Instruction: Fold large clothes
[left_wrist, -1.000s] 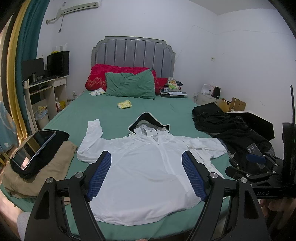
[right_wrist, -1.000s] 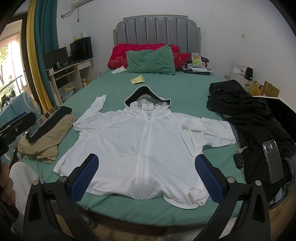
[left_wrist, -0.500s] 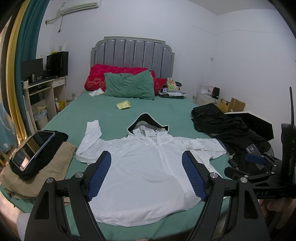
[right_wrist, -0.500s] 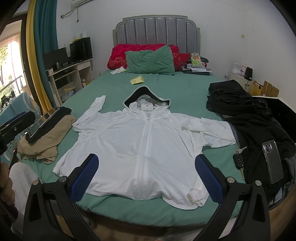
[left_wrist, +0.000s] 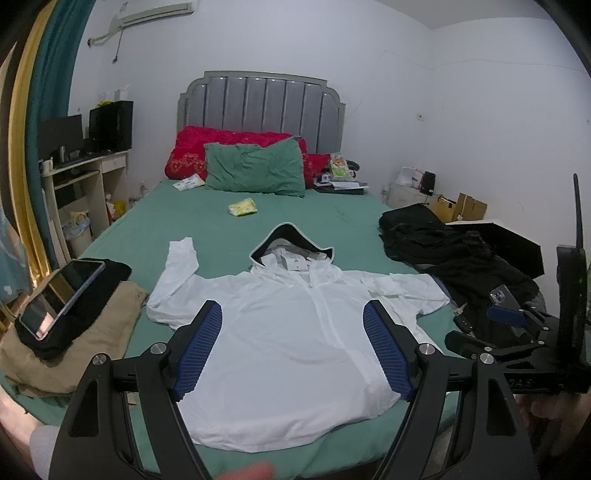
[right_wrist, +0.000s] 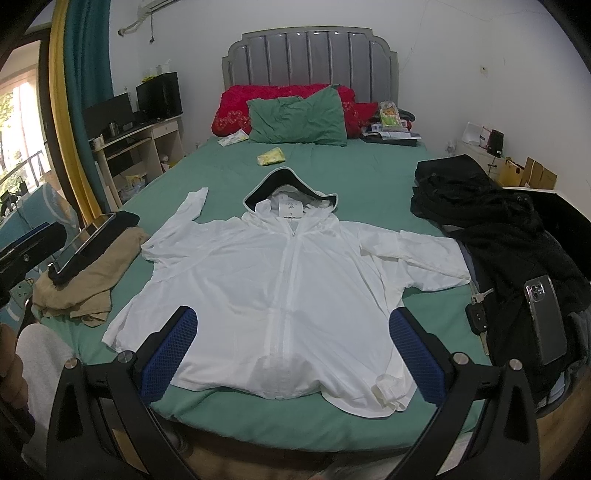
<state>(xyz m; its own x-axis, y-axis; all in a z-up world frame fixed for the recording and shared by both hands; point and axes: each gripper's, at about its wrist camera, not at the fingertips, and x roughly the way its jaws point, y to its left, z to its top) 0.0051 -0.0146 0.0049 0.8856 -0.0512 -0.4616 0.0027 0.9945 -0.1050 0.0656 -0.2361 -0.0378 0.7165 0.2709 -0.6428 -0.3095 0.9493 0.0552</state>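
left gripper (left_wrist: 292, 345), right gripper (right_wrist: 293, 349), jaws wide apart

Hardly any lettering I can read from here.

On the black body of the right gripper (left_wrist: 480, 326), near right in my left wrist view, I make out faint pale letters that look like "D A S", though I am unsure of the first one. The white tag (right_wrist: 290, 211) at the collar of the white hooded jacket (right_wrist: 280, 280) carries a small dark mark, too small for me to read. The print on the yellow packet (right_wrist: 271, 157), far up the bed (right_wrist: 369, 177), is blurred.
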